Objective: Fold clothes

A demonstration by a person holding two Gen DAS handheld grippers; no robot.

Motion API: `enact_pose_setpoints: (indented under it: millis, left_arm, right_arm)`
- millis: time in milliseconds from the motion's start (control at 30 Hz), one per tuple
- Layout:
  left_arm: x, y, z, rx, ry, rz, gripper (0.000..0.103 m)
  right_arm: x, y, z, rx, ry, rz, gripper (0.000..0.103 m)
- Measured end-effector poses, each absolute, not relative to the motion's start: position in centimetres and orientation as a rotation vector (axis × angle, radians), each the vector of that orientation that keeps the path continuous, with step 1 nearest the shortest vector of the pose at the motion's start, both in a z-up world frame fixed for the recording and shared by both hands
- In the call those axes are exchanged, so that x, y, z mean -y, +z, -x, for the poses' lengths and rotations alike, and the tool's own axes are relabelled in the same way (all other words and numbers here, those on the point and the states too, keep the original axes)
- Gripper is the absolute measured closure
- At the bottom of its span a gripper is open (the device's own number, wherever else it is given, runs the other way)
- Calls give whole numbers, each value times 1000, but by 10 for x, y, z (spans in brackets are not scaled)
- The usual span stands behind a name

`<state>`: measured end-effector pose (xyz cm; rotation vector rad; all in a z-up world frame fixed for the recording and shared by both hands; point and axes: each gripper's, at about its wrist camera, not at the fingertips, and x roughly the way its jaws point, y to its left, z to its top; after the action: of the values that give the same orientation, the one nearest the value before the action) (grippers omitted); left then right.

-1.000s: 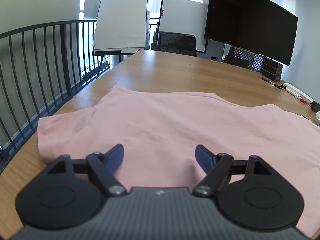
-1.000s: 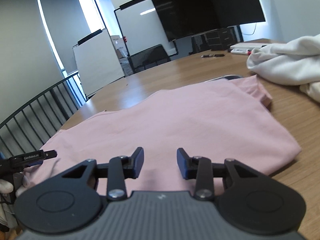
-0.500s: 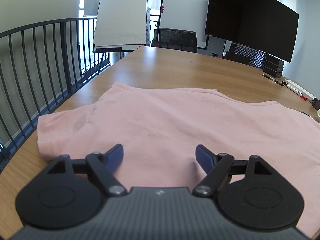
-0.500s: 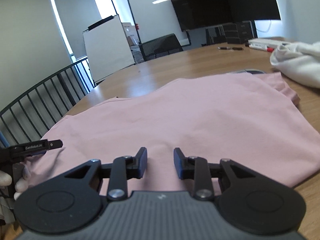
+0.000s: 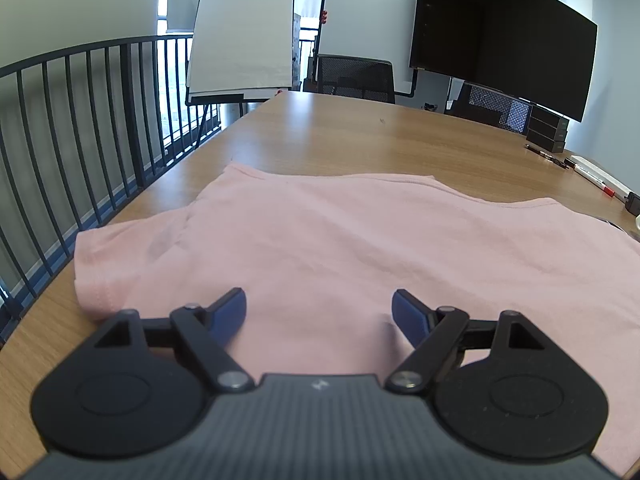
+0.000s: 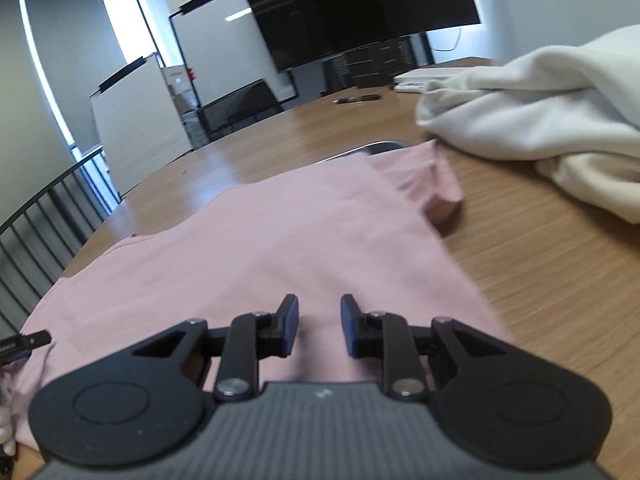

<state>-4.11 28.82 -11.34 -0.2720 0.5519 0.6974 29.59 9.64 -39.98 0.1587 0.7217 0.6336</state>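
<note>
Where railing [image 5: 80, 140] edges wooden table [image 5: 360, 140], dark screen [image 5: 500, 48]

A wood-grain tabletop [image 5: 360, 136] carries a pink T-shirt [image 5: 340, 240] spread flat near its railing-side edge. In the right wrist view a heap of white cloth [image 6: 540, 120] lies just beside the shirt's sleeve. Pens and markers [image 5: 592, 174] lie at the far edge, well apart

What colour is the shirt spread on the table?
Plain pale pink, no pattern. The shirt shows best in the left wrist view.
</note>
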Motion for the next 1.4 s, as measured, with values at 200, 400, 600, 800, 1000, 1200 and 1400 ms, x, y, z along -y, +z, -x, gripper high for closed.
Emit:
enact_pose_setpoints:
  millis: [200, 400, 600, 800, 1000, 1200, 1400]
  left_arm:
    - [-289, -113, 42, -550, 696, 278, 24]
    - [-288, -113, 41, -553, 696, 278, 23]
    - [-289, -112, 41, -557, 695, 272, 22]
    - [-289, -113, 41, -558, 695, 274, 21]
    - [-289, -112, 41, -556, 693, 268, 17]
    - [-288, -112, 41, -558, 693, 267, 17]
    - [-288, -113, 40, -559, 691, 266, 17]
  right_arm:
    - [-70, -400, -306, -704, 589, -142, 77]
    - [-53, -398, -310, -694, 579, -148, 76]
    - [-50, -394, -301, -654, 609, -156, 74]
    - [-53, -393, -299, -654, 625, -150, 74]
    - [-57, -393, -299, -658, 642, -126, 73]
    - [-66, -393, -290, -653, 680, -102, 73]
    - [-89, -393, -269, -660, 777, -64, 73]
